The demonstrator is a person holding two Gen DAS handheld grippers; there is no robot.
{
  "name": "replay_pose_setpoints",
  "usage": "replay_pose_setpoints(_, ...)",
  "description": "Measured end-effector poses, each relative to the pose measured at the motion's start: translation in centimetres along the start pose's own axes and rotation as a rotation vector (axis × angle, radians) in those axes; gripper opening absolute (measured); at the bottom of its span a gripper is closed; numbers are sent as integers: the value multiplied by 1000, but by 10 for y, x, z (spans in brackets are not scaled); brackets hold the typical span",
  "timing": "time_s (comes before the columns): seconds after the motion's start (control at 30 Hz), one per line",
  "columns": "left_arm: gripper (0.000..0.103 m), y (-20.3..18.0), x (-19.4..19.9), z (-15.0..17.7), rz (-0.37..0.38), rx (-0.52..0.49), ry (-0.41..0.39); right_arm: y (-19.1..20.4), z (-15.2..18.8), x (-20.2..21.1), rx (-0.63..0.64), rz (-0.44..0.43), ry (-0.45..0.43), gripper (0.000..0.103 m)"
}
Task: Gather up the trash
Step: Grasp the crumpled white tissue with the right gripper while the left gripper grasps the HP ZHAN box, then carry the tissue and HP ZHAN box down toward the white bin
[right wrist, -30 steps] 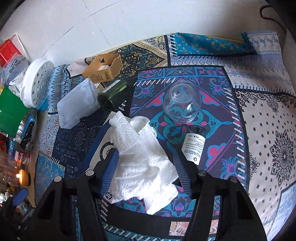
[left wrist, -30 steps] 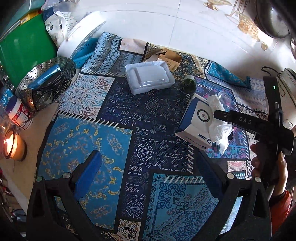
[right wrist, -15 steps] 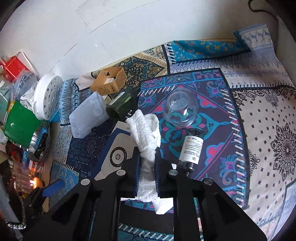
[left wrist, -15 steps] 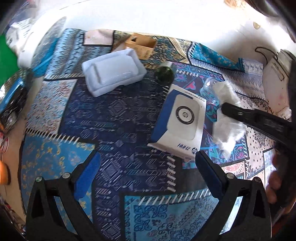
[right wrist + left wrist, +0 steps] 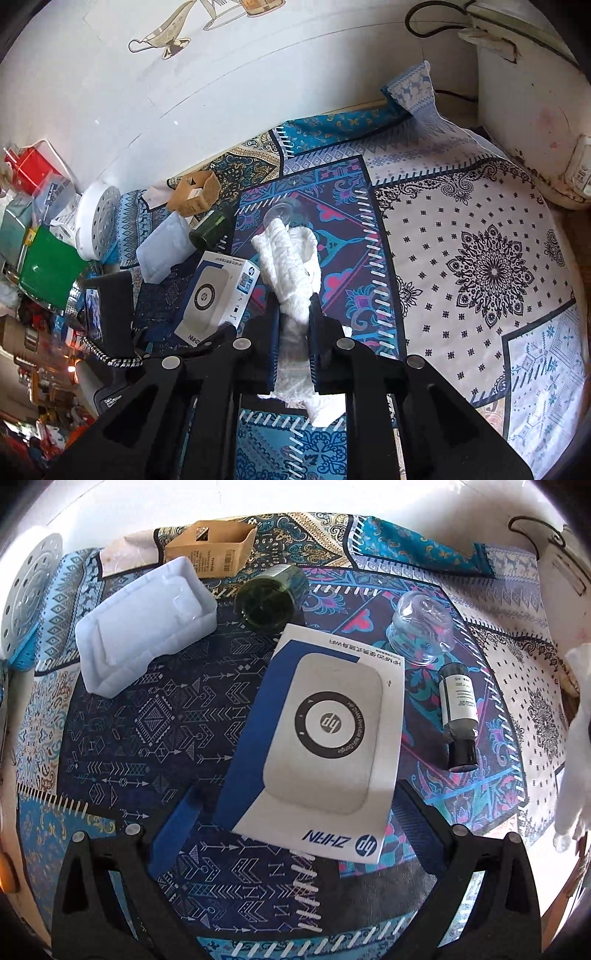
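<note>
My right gripper (image 5: 293, 314) is shut on a crumpled white paper towel (image 5: 290, 266) and holds it up above the patterned cloth; the towel also shows at the right edge of the left wrist view (image 5: 578, 746). My left gripper (image 5: 295, 805) is open, its blue pads on either side of the near end of a white and blue HP box (image 5: 325, 738) lying flat on the cloth. The box also shows in the right wrist view (image 5: 218, 291). A small labelled bottle (image 5: 460, 716) lies to the box's right.
A clear glass bowl (image 5: 421, 627), a dark green jar (image 5: 271, 596) on its side, a white plastic tray (image 5: 144, 624) and a brown cardboard box (image 5: 210, 550) lie beyond the HP box. A white perforated lid (image 5: 98, 221) and a green container (image 5: 48, 266) stand at left. A white appliance (image 5: 532, 96) stands at right.
My right gripper closed on the paper towel and lifted it off the box, away to the right. My left gripper moved forward until its open pads flank the HP box.
</note>
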State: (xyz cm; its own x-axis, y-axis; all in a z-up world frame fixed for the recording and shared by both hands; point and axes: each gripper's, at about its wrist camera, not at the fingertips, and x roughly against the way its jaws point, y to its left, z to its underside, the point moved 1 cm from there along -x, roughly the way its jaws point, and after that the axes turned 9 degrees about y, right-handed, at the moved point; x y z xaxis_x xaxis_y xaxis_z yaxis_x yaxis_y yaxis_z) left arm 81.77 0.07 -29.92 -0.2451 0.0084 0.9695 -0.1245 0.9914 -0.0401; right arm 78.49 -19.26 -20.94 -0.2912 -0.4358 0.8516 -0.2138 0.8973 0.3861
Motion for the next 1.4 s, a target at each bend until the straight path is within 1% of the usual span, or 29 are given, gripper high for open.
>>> replay_pose_setpoints(0.03,95,-2,1,1,1,-14,-19,-1,1,0,-4,0,1,12)
replay_pose_setpoints(0.07,92,-4,4,2,-4,-29,-38,-2,3,1,-6,-2,2,12)
replay_pose_setpoints(0.13,82,-7,8,5,-4,-58,-55,-3,6,3,-10,-7,3,12)
replay_pose_setpoints(0.3,79,-9,28,14,-23,-93,-122,2,14,7,-4,-19,5,12)
replay_pose_setpoints(0.33,76,-10,33,15,-19,-93,-132,4,17,8,-1,-20,3,12)
replay_pose_setpoints(0.53,76,4,66,30,-2,-69,-161,24,31,21,15,-31,-9,12)
replay_pose_setpoints(0.73,75,24,106,63,45,-34,-202,57,55,44,46,-22,-52,12)
replay_pose_setpoints(0.87,75,43,135,97,76,-15,-239,82,79,56,64,-7,-83,12)
replay_pose_setpoints(1.0,75,67,158,137,82,-17,-256,112,116,64,69,4,-110,12)
replay_pose_setpoints(1.17,75,106,181,201,91,-30,-261,154,171,64,74,18,-121,12)
replay_pose_setpoints(1.27,75,131,190,242,113,-30,-251,179,206,60,80,21,-119,12)
replay_pose_setpoints(1.4,75,164,199,295,118,-18,-245,209,249,55,79,22,-99,12)
